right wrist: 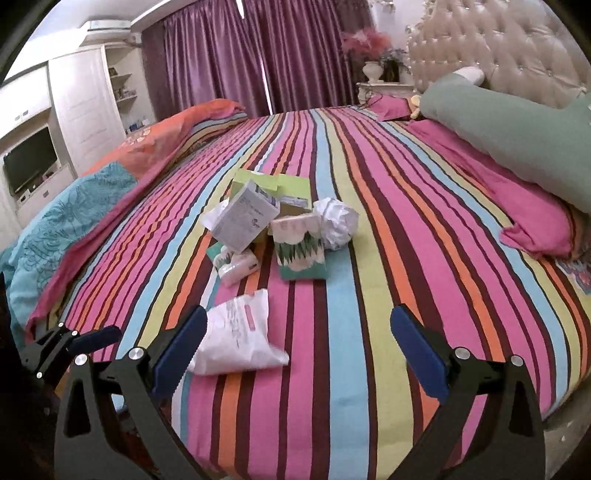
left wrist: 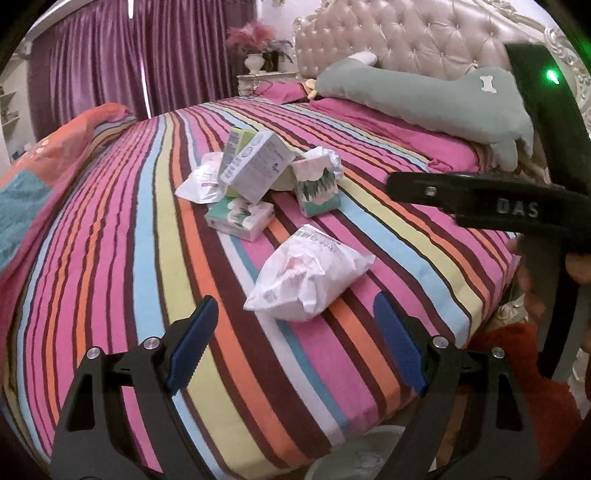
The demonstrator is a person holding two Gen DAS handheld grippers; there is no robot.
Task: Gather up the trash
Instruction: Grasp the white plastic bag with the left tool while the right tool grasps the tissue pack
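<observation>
Trash lies in a heap on the striped bed (left wrist: pixel 110 258). A crumpled white plastic bag (left wrist: pixel 306 277) lies nearest, just beyond my open, empty left gripper (left wrist: pixel 295 339). Behind it lie a tissue pack (left wrist: pixel 240 218), a white carton (left wrist: pixel 255 166), a second tissue pack (left wrist: pixel 314 188) and another white bag (left wrist: pixel 199 181). In the right wrist view my right gripper (right wrist: pixel 295 350) is open and empty, with the white bag (right wrist: pixel 240 336) touching its left finger. Beyond are the tissue pack (right wrist: pixel 301 247), the carton (right wrist: pixel 243 218), a crumpled paper ball (right wrist: pixel 338 221) and a green box (right wrist: pixel 277 188).
A grey-green bone-shaped pillow (left wrist: pixel 424 99) and pink pillows (right wrist: pixel 517 199) lie by the tufted headboard (left wrist: pixel 424 33). A folded orange and teal quilt (right wrist: pixel 92 192) lies along the bed's left side. My right gripper's body (left wrist: pixel 480 203) shows at the right of the left wrist view. Purple curtains (right wrist: pixel 258 55) hang behind.
</observation>
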